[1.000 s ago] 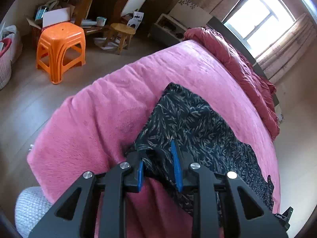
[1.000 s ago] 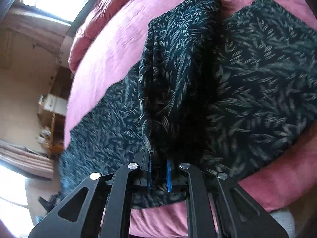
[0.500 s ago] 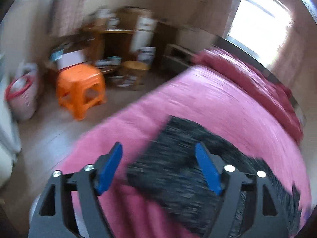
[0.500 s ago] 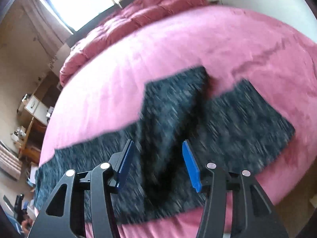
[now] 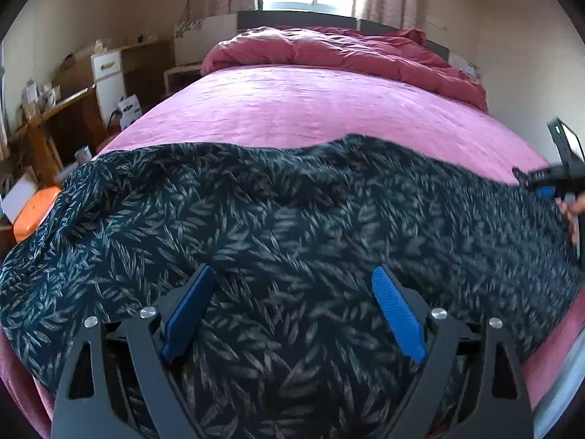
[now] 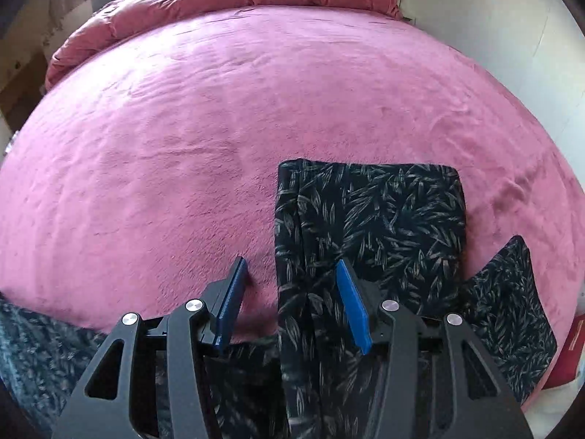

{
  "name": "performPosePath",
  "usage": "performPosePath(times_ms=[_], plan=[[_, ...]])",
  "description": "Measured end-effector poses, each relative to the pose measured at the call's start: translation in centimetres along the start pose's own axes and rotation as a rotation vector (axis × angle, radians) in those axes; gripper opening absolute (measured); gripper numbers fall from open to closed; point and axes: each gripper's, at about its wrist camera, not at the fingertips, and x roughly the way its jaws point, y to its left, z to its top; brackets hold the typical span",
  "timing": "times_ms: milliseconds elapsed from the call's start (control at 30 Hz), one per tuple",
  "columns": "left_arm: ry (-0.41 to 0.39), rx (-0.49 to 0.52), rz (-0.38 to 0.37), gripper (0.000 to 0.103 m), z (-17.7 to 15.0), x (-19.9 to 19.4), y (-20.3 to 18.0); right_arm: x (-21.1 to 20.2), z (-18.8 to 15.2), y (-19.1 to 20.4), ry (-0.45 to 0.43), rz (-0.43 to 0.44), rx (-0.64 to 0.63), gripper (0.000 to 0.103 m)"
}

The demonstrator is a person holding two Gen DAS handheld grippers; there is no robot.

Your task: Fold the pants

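Note:
Dark leaf-print pants (image 5: 292, 212) lie stretched along the near edge of a pink-covered bed (image 5: 310, 109). My left gripper (image 5: 292, 270) hovers over their middle, its jaws wide and still opening, with nothing pinched between the blue pads. In the right wrist view one end of the pants (image 6: 384, 219) is folded over into a flat panel. My right gripper (image 6: 291, 263) straddles that panel's left edge. Its jaws are closing a little, but the pads stand clear of the cloth. A hand (image 5: 574, 205) shows at the right edge.
A crumpled red duvet (image 5: 347, 51) lies at the head of the bed under a window. On the left stand a wooden desk (image 5: 47, 117), a white cabinet (image 5: 106, 73) and an orange stool (image 5: 34, 212). A red box (image 6: 570, 351) sits past the bed's right corner.
Both grippers have let go of the pants and opened. Both have swung sideways and rolled level, now facing the head of the bed. The pants lie flat on the blanket.

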Motion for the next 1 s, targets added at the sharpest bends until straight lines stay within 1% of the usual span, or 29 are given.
performPosePath(times_ms=[33, 67, 133, 167, 267, 333, 400, 467, 567, 633, 700, 767, 800, 867, 900, 967, 1000], plan=[[-0.005, 0.003, -0.003, 0.088, -0.3, -0.1, 0.0, -0.1, 0.1, -0.5, 0.003, -0.002, 0.013, 0.035], [-0.011, 0.004, -0.009, 0.088, -0.4, -0.4, 0.1, -0.3, 0.0, -0.7, 0.005, -0.006, 0.023, 0.028], [-0.028, -0.003, -0.03, 0.089, -0.8, -0.9, 0.4, -0.6, 0.2, -2.4, 0.015, 0.016, 0.058, 0.01], [-0.031, -0.013, -0.038, 0.089, -0.8, -1.0, 0.6, -0.8, 0.2, -3.4, 0.018, 0.03, 0.077, 0.006], [-0.05, -0.047, -0.063, 0.089, -1.1, -1.8, 1.2, -2.6, -0.3, -7.4, -0.014, 0.093, 0.161, 0.005], [-0.059, -0.067, -0.08, 0.089, -1.2, -1.2, 1.4, -4.4, -1.1, -10.5, -0.053, 0.143, 0.236, 0.005], [-0.066, -0.082, -0.101, 0.089, -1.3, -1.2, 1.3, -6.1, -2.3, -14.4, -0.092, 0.189, 0.317, 0.005], [-0.075, -0.093, -0.139, 0.092, -1.3, -1.3, 1.1, -7.2, -3.7, -17.6, -0.114, 0.216, 0.386, 0.005], [-0.084, -0.09, -0.197, 0.092, -1.4, -1.9, 0.3, -7.6, -6.1, -22.4, -0.108, 0.252, 0.485, 0.005], [-0.083, -0.051, -0.233, 0.092, -1.3, -2.3, -1.1, -6.5, -7.7, -25.1, -0.075, 0.286, 0.543, 0.005], [-0.066, 0.007, -0.272, 0.093, -1.4, -2.4, -3.0, -5.3, -9.4, -26.4, -0.044, 0.341, 0.591, 0.005], [-0.06, 0.065, -0.3, 0.093, -1.4, -2.6, -4.7, -3.7, -11.2, -27.4, -0.021, 0.444, 0.647, 0.005], [-0.06, 0.105, -0.317, 0.093, -1.4, -2.8, -5.9, -3.4, -11.7, -27.6, -0.024, 0.471, 0.662, 0.005], [-0.058, 0.179, -0.35, 0.093, -1.4, -3.4, -7.8, -3.0, -12.6, -28.1, -0.057, 0.521, 0.699, 0.005], [-0.061, 0.228, -0.361, 0.093, -1.3, -3.6, -8.9, -2.7, -13.0, -28.5, -0.07, 0.57, 0.72, 0.005], [-0.059, 0.331, -0.388, 0.093, -1.2, -3.8, -11.4, -2.0, -13.6, -29.1, -0.077, 0.633, 0.767, 0.005], [-0.063, 0.367, -0.388, 0.093, -1.1, -3.9, -12.5, -1.6, -13.9, -29.4, -0.071, 0.648, 0.79, 0.005]])
